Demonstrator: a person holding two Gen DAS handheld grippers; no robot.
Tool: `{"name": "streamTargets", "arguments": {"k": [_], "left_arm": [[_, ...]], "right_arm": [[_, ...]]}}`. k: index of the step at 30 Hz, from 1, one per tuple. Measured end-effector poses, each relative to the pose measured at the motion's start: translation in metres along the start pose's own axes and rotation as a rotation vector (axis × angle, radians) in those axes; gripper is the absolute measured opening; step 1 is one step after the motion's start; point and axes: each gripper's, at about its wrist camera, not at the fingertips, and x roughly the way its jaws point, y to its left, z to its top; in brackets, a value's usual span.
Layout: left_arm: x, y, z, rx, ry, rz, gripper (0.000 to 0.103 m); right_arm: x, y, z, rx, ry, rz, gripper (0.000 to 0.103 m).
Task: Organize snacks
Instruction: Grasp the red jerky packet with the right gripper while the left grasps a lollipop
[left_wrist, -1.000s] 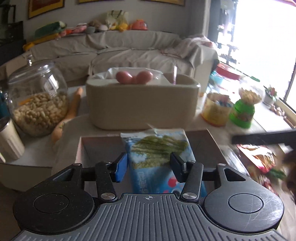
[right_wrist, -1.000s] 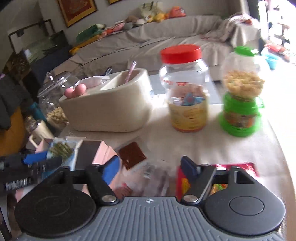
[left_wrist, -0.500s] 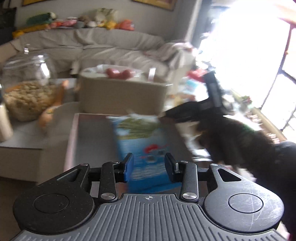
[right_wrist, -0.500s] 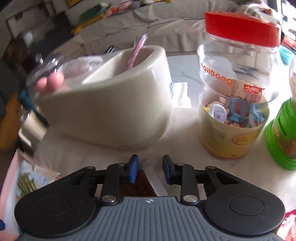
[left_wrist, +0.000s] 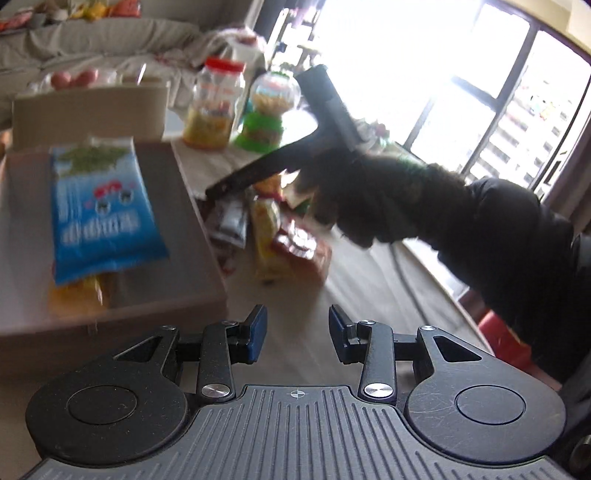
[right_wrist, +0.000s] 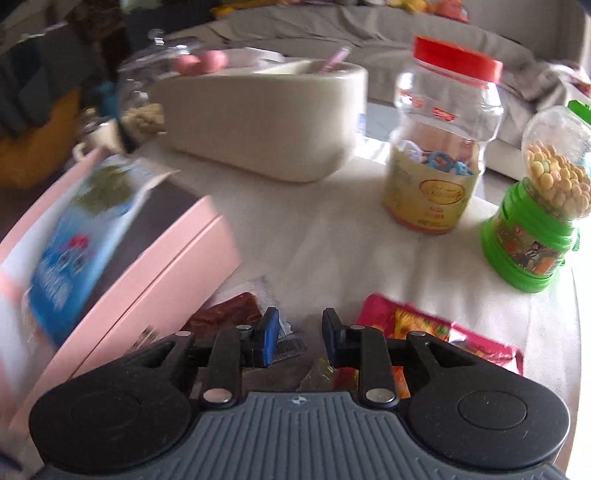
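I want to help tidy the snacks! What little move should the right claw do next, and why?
Probably dip the right claw a little and close on the small wrapped snack just under its tips. Its jaws stand open with nothing in them, loose packets lie beside the pink box, and the blue bag is already lying in it.

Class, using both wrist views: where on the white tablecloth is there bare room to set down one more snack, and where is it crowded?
Free: the cloth between the pink box, the cream bin and the red-lidded jar; also the near strip ahead of the left gripper. Crowded: the loose packets piled beside the box, under the right gripper.
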Motion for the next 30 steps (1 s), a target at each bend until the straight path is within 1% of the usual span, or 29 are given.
{"name": "streamTargets", "arguments": {"k": [1, 3, 4, 5, 6, 8, 9, 10, 12, 15, 16, 17, 18, 19, 20, 21, 22, 23, 26, 27, 30], "left_arm": [[0.001, 0.002, -0.004, -0.009, 0.011, 0.005, 0.041], [0.006, 0.010, -0.010, -0.042, 0.033, 0.046, 0.041], [0.007, 0.014, -0.012, -0.058, 0.036, 0.071, 0.041], [0.010, 0.020, -0.012, -0.077, 0.031, 0.097, 0.041], [0.009, 0.024, -0.012, -0.097, 0.023, 0.116, 0.041], [0.008, 0.029, -0.011, -0.144, -0.008, 0.151, 0.041], [0.006, 0.033, -0.011, -0.162, -0.020, 0.162, 0.040], [0.007, 0.038, -0.010, -0.185, -0.022, 0.153, 0.038], [0.008, 0.043, -0.010, -0.213, -0.040, 0.139, 0.038], [0.013, 0.047, -0.006, -0.234, -0.067, 0.157, 0.038], [0.013, 0.047, -0.006, -0.241, -0.081, 0.171, 0.038], [0.013, 0.046, -0.006, -0.245, -0.093, 0.187, 0.038], [0.013, 0.046, -0.005, -0.247, -0.102, 0.195, 0.038], [0.013, 0.046, -0.006, -0.248, -0.107, 0.195, 0.038], [0.014, 0.045, -0.006, -0.245, -0.109, 0.190, 0.038], [0.014, 0.043, -0.007, -0.238, -0.113, 0.181, 0.038], [0.011, 0.044, -0.008, -0.233, -0.113, 0.166, 0.038], [0.008, 0.045, -0.010, -0.230, -0.112, 0.150, 0.038], [0.011, 0.040, -0.012, -0.216, -0.112, 0.108, 0.038], [0.013, 0.038, -0.013, -0.207, -0.109, 0.100, 0.038], [0.017, 0.029, -0.015, -0.169, -0.088, 0.087, 0.039]], "right_arm": [[-0.003, 0.001, -0.003, -0.014, -0.020, 0.007, 0.026], [-0.007, 0.002, -0.005, -0.033, -0.050, 0.001, 0.030], [-0.007, 0.001, -0.005, -0.023, -0.060, 0.005, 0.042], [-0.009, -0.002, -0.006, 0.000, -0.070, 0.039, 0.061], [-0.013, -0.006, -0.006, 0.035, -0.093, 0.066, 0.065], [-0.018, -0.007, 0.000, 0.095, -0.156, 0.072, 0.067], [-0.016, -0.003, 0.002, 0.099, -0.167, 0.097, 0.068], [-0.016, -0.001, 0.003, 0.088, -0.158, 0.130, 0.069], [-0.010, 0.009, 0.002, 0.036, -0.108, 0.158, 0.069], [0.005, 0.018, -0.004, -0.015, -0.030, 0.129, 0.069], [0.004, 0.021, -0.008, -0.027, -0.052, 0.116, 0.069], [0.002, 0.023, -0.010, -0.036, -0.054, 0.111, 0.068], [-0.001, 0.025, -0.012, -0.043, -0.054, 0.106, 0.064], [-0.006, 0.028, -0.015, -0.044, -0.052, 0.109, 0.049], [-0.010, 0.030, -0.018, -0.045, -0.046, 0.116, 0.038], [-0.014, 0.033, -0.021, -0.051, -0.041, 0.121, 0.031], [-0.018, 0.035, -0.027, -0.054, -0.026, 0.137, 0.021], [-0.023, 0.038, -0.034, -0.059, -0.015, 0.151, 0.018], [-0.039, 0.056, -0.053, -0.117, -0.005, 0.150, 0.018], [-0.044, 0.060, -0.059, -0.132, 0.002, 0.163, 0.018], [-0.058, 0.074, -0.069, -0.183, 0.040, 0.241, 0.018]]}}
